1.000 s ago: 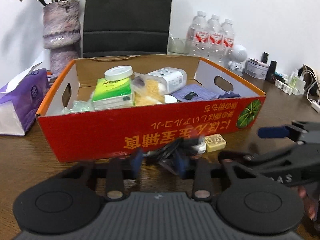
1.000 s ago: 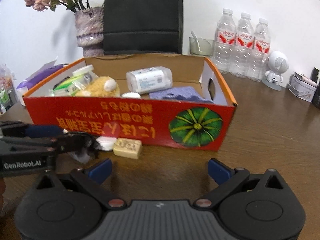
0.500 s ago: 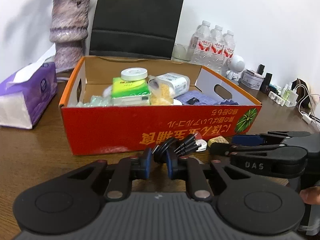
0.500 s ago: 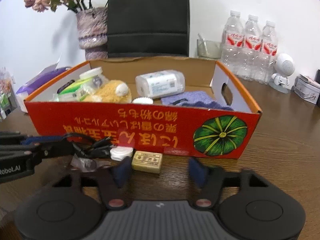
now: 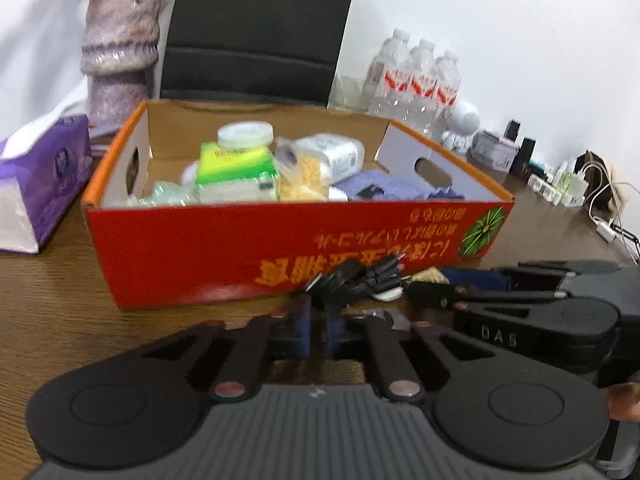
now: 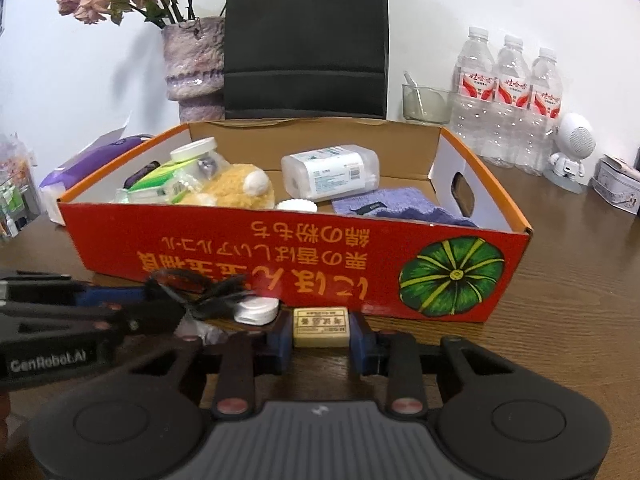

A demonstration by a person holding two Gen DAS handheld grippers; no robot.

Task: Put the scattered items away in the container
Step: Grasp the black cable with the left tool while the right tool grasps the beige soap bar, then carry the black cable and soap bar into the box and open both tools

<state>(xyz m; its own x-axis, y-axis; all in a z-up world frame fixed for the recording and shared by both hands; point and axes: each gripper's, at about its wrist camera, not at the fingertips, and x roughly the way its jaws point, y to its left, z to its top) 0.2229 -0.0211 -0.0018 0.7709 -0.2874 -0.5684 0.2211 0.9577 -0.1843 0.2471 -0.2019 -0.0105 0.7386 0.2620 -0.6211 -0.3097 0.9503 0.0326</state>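
An open red cardboard box (image 5: 192, 248) (image 6: 224, 248) stands on the wooden table and holds several items. My left gripper (image 5: 318, 330) is shut on a coiled black cable (image 5: 352, 280) and holds it in front of the box's near wall; the cable also shows in the right wrist view (image 6: 196, 288). My right gripper (image 6: 320, 334) is shut on a small beige block (image 6: 320, 322) that sits on the table by the box. A white round case (image 6: 256, 308) lies between the cable and the block.
A purple tissue pack (image 5: 40, 176) lies left of the box. A vase (image 6: 196, 64), a black bag (image 6: 306, 40), three water bottles (image 6: 512, 96) and a white robot figure (image 6: 572, 152) stand behind it. Chargers and cables (image 5: 592, 196) lie at the far right.
My left gripper has lifted the black cable slightly and shifted left. My right gripper has moved forward and shut on the beige block.
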